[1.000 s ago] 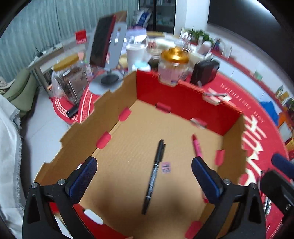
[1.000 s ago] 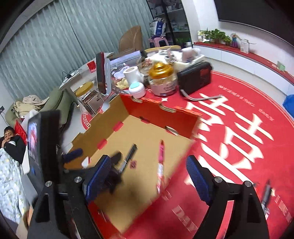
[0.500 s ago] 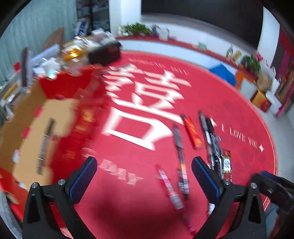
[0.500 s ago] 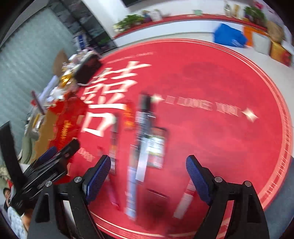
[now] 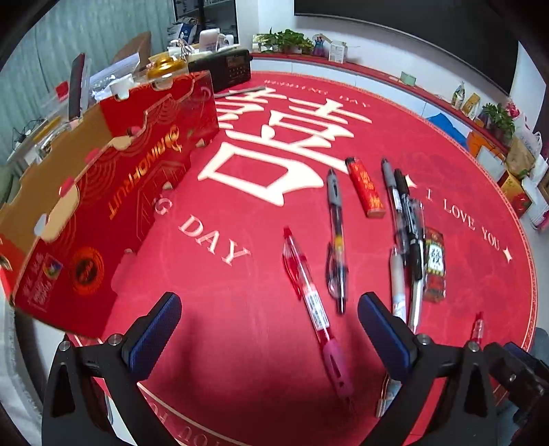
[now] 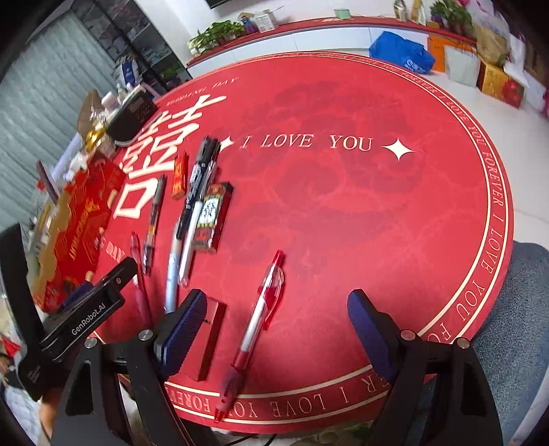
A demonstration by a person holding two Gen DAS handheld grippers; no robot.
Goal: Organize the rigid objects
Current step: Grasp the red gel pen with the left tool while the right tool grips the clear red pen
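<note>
Evidently both tongs had swung away from the cardboard box (image 5: pixel 113 192) to the pens on the red counter (image 6: pixel 343 212). Left tongs (image 5: pixel 269 329) gaped empty over a red pen (image 5: pixel 308 295); right tongs (image 6: pixel 274 326) stood apart astride another red pen (image 6: pixel 260 315), suggesting a fresh pick-up.

A round red mat (image 6: pixel 360 206) printed with white characters and "I LOVE YOU" covers the floor, with pale floor tiles (image 6: pixel 528 144) beyond its edge at 2 o'clock. A low white ledge with a red top (image 5: pixel 360 67) curves along the wall toward 12 o'clock and carries potted plants (image 5: pixel 284 36). Above the ledge hangs a large dark panel (image 5: pixel 411 24). Grey-green curtains (image 5: pixel 85 31) hang at 10 o'clock beside dark shelving (image 5: pixel 206 13). Even daylight fills the room.
</note>
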